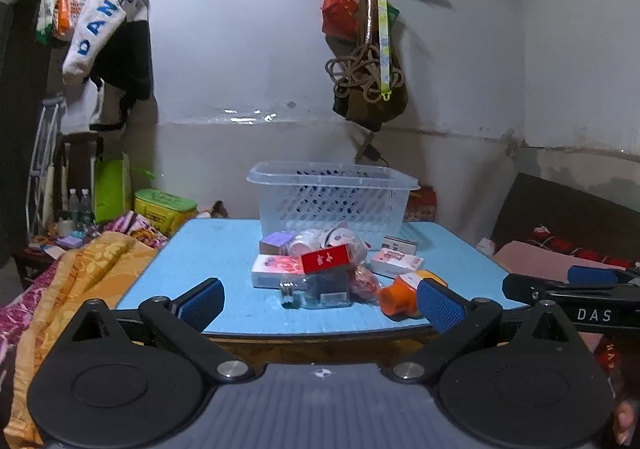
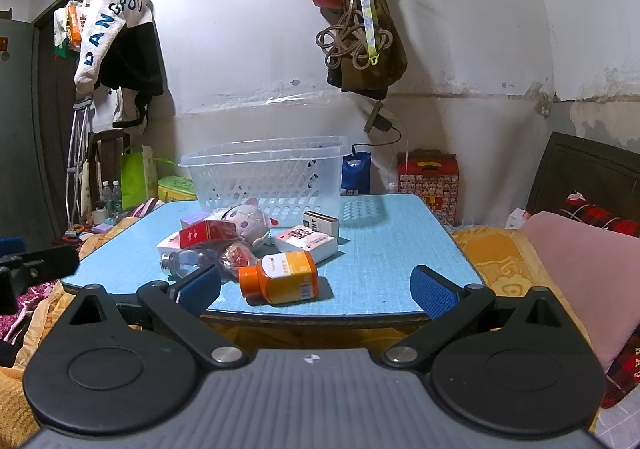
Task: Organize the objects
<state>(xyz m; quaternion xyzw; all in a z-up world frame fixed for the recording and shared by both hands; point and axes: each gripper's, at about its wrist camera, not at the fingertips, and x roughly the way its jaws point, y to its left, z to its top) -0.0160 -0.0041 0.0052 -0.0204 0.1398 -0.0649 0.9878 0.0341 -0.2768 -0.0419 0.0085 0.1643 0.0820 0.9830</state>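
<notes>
A clear plastic basket stands at the back of a light blue table; it also shows in the right wrist view. In front of it lies a pile: a red box, white boxes, a clear bottle and an orange bottle on its side nearest the front edge. My left gripper is open and empty, before the table's front edge. My right gripper is open and empty, with the orange bottle between its fingers' line of sight.
A bed with orange and floral blankets lies left of the table. A pink pillow lies to the right. Bags and rope hang on the wall behind. A red gift box stands behind the table.
</notes>
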